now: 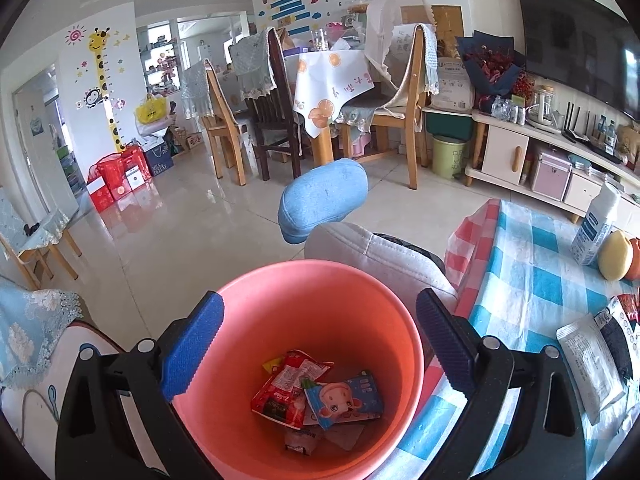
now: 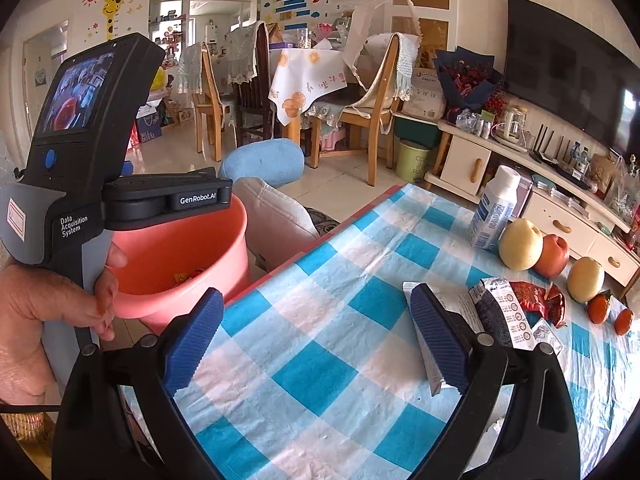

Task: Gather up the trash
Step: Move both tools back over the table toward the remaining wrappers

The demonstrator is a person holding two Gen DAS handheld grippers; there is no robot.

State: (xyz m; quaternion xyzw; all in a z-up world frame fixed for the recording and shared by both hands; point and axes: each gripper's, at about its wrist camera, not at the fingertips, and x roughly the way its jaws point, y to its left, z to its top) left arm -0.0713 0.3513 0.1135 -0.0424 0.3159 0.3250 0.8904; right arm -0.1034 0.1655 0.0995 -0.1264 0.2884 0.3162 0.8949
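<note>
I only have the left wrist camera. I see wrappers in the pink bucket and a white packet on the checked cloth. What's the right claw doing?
Observer: The right claw is open above the checked cloth, with nothing between its fingers.
Operator: More trash out there?
Observer: Yes, a crumpled red wrapper lies beside the black-and-white packet.
Operator: Anything past that?
Observer: Two small oranges, which aren't trash.
</note>
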